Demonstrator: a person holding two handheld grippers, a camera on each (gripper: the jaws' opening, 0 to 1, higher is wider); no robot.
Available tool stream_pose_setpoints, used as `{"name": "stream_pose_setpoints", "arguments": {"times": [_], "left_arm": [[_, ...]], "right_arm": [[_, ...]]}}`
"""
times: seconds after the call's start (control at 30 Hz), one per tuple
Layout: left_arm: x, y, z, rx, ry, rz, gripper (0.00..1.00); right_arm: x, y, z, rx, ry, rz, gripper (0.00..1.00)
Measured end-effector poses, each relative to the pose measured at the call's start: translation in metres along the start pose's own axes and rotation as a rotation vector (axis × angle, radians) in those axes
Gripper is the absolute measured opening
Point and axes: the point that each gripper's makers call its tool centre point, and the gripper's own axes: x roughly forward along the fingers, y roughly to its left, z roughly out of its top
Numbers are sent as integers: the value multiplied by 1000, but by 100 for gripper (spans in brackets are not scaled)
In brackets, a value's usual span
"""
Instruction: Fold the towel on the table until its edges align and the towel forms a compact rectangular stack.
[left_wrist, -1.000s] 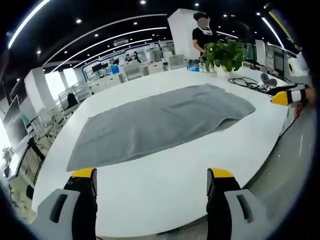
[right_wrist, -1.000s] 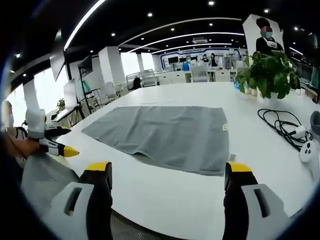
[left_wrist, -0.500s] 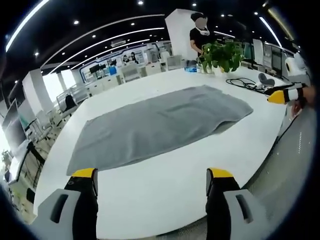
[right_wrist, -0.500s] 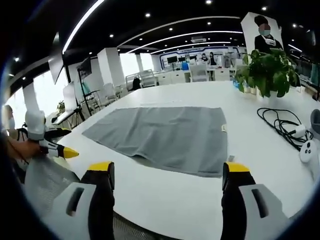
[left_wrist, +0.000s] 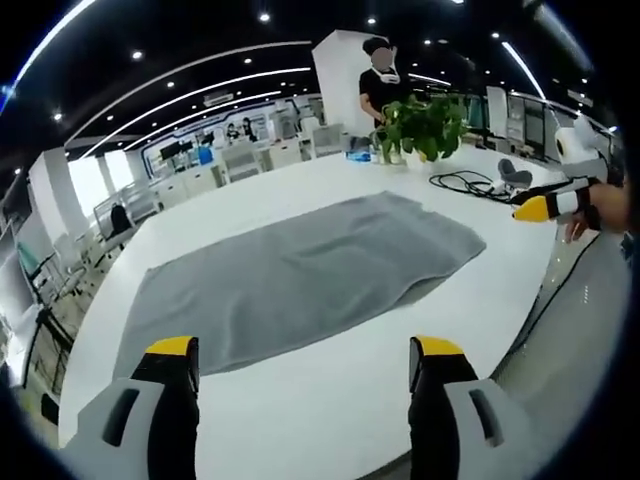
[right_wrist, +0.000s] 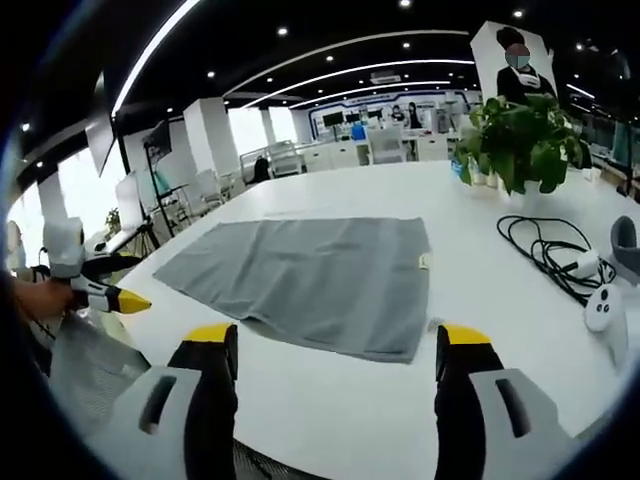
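**Towel unfolded, both grippers empty: folding not begun**

We list, largest first: the white table (left_wrist: 330, 400), long and bare at its near edge; the grey towel (left_wrist: 290, 275), lying spread flat in a single layer in the middle of the table, with a small tag on one edge in the right gripper view; the potted plant (right_wrist: 515, 140) at the far end, a person (left_wrist: 378, 80) standing behind it; a black cable (right_wrist: 545, 250) coiled beside the towel, well apart from it; a small white device (right_wrist: 600, 308) at the table's edge. We hold the left gripper (left_wrist: 295, 365) with jaws wide and nothing between them, short of the towel; the right gripper (right_wrist: 335, 350) likewise wide and empty. We judge no fold made yet; every fold and the edge alignment remain.
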Motion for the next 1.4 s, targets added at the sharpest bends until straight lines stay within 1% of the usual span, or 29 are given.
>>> {"name": "stream_pose_setpoints", "arguments": {"times": [0.07, 0.13, 0.2, 0.33, 0.4, 0.57, 0.67, 0.73, 0.8, 0.87, 0.93, 1.07, 1.23, 1.3, 1.4], "left_arm": [[2, -5, 6, 10, -3, -12, 88], [3, -14, 13, 38, -9, -28, 88], [4, -21, 18, 48, -14, -44, 88], [8, -34, 29, 58, -24, -71, 88], [8, -41, 37, 62, -31, -81, 88], [8, -55, 55, 79, -51, -105, 88], [9, -64, 65, 90, -58, -124, 88], [11, -72, 72, 107, -65, -145, 88], [14, -79, 78, 145, -72, -161, 88], [17, -87, 82, 174, -73, -182, 88], [21, -94, 85, 186, -75, -199, 88], [27, -104, 89, 180, -79, -230, 88], [37, -120, 93, 209, -91, -283, 88], [41, -123, 95, 208, -93, -295, 87], [47, -130, 100, 213, -105, -317, 87]], "right_arm": [[-2, -3, 5, 20, -10, 7, 78], [-4, -8, 11, 32, -26, 5, 77], [-5, -9, 17, 22, -41, 5, 77], [-7, -13, 26, 17, -48, 13, 76], [-9, -18, 33, 5, -62, 5, 77], [-13, -32, 53, 7, -85, 4, 76], [-11, -36, 62, -21, -94, 4, 76], [-10, -40, 68, -18, -95, 7, 76], [-9, -44, 75, -21, -101, 9, 76], [-8, -47, 82, -31, -104, 10, 76], [-6, -52, 89, -36, -106, 11, 76], [-2, -61, 102, -57, -105, 8, 75], [1, -68, 117, -105, -108, -1, 75], [4, -72, 123, -111, -105, -6, 75], [15, -80, 133, -132, -94, -5, 74]]}}
